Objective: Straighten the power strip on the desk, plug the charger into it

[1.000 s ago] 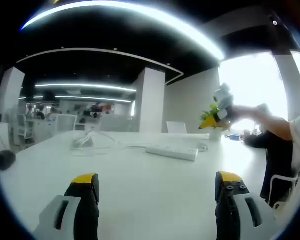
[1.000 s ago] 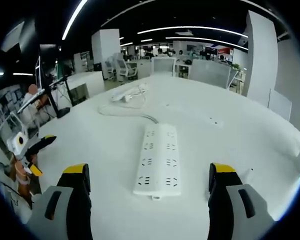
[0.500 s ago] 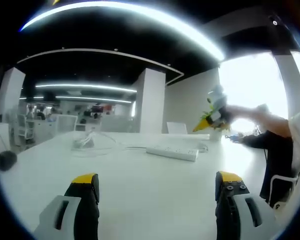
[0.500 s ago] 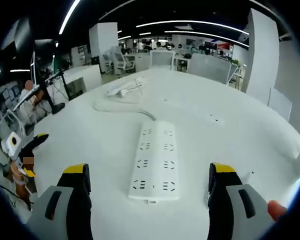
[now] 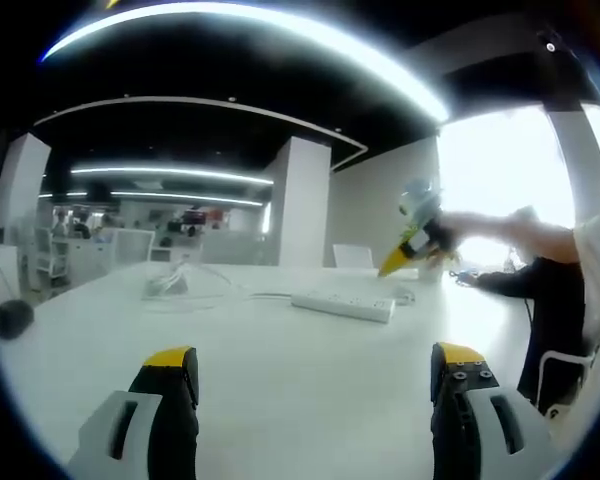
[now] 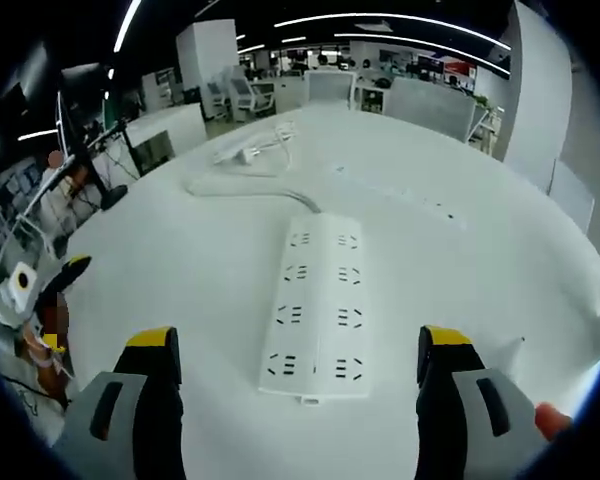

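The right gripper [image 6: 292, 385] is closing in on the power strip [image 6: 316, 303]: over the last second the white strip has been growing larger between its yellow-tipped jaws, and its near end is now lying just ahead of them on the white desk [image 6: 180, 270]. The jaws are standing wide apart, gripping nothing, with the strip's near end between their lines but not touching either one. From the left gripper view, the same right gripper [image 5: 412, 238] is showing as a blurred yellow and grey shape hanging above the far end of the power strip [image 5: 344, 304], lower and nearer to it than a second ago, with a person's sleeve [image 5: 545, 300] behind it.

The left gripper [image 5: 312, 385] is staying put low over the desk, its jaws spread and empty, well apart from the strip.

The strip's cord [image 6: 242, 188] is curving away from its far end toward a white bundle farther up the desk, which is probably the charger [image 6: 258, 148], though it is too small to be sure. It is lying well apart from both grippers.

So the person seems to be starting on the straightening step: the right gripper is lining up to take or nudge the strip's near end, and nothing is plugged in yet.
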